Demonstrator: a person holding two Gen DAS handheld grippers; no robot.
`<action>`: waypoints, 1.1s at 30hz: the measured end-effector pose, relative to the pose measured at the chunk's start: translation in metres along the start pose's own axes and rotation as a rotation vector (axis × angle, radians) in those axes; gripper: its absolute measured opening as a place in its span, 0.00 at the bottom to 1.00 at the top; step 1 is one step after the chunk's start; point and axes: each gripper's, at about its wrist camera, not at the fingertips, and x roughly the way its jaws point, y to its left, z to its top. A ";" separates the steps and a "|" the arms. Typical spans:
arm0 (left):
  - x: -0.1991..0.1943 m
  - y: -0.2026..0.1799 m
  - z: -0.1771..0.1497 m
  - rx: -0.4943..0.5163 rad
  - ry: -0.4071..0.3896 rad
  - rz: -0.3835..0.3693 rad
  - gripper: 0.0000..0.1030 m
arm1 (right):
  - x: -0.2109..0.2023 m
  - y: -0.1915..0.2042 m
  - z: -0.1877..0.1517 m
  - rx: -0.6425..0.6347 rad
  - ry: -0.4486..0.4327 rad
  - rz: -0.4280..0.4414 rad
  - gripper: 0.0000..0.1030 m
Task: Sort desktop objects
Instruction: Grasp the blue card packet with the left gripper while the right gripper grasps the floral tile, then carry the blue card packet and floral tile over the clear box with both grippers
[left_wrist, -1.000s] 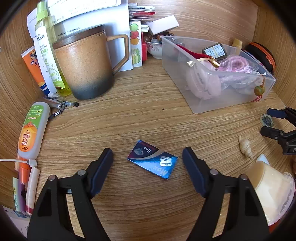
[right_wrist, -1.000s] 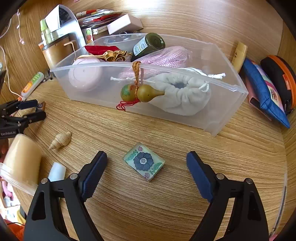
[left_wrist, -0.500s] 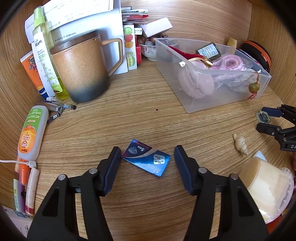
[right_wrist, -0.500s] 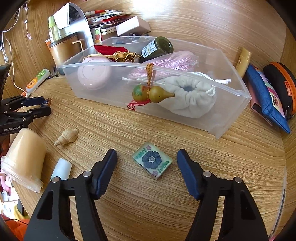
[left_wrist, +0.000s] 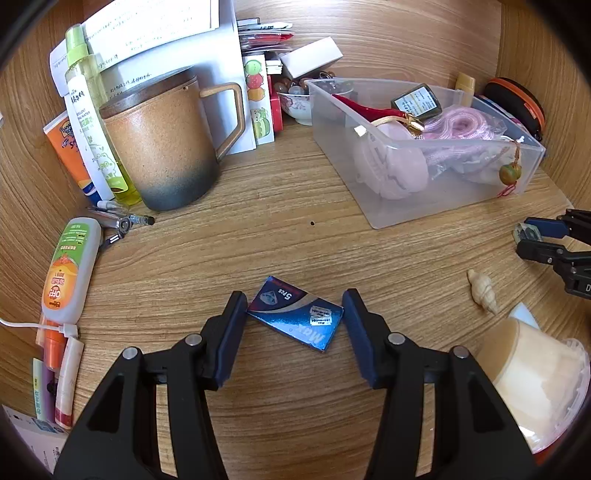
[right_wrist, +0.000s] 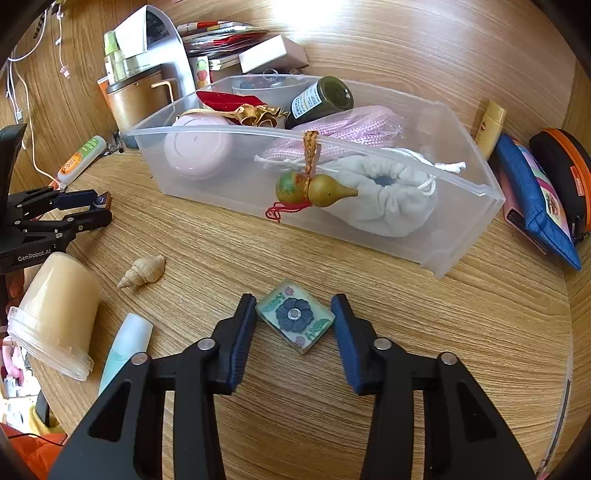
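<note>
A blue razor-blade pack (left_wrist: 284, 306) lies flat on the wooden desk between the fingers of my left gripper (left_wrist: 293, 314). Its jaws are closing, and both pads touch the pack's end corners. A small glass tile with a blue flower (right_wrist: 295, 315) lies on the desk between the fingers of my right gripper (right_wrist: 294, 314). Those jaws are closing too, with the pads against the tile's opposite corners. Each gripper also shows at the edge of the other's view: the right gripper (left_wrist: 535, 240) and the left gripper (right_wrist: 99, 208).
A clear plastic bin (right_wrist: 369, 236) with a pink case, rope, pouch and jar stands behind. A seashell (right_wrist: 142, 271), a tipped tan cup (right_wrist: 55, 295) and a pale tube (right_wrist: 125, 347) lie between the grippers. A brown mug (left_wrist: 159, 147), bottles and pens crowd the left.
Both grippers' jaws have narrowed from wide apart to the ends of the pack and the tile. Neither object has left the desk.
</note>
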 end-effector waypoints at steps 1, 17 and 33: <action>0.001 0.001 0.001 -0.008 0.002 -0.007 0.52 | 0.000 0.000 0.000 -0.002 0.000 0.000 0.37; -0.002 0.010 0.002 -0.054 -0.017 0.012 0.51 | -0.004 0.001 -0.003 0.007 -0.011 0.038 0.36; -0.036 -0.013 0.026 -0.003 -0.116 -0.009 0.51 | -0.022 -0.011 0.003 0.037 -0.056 0.039 0.36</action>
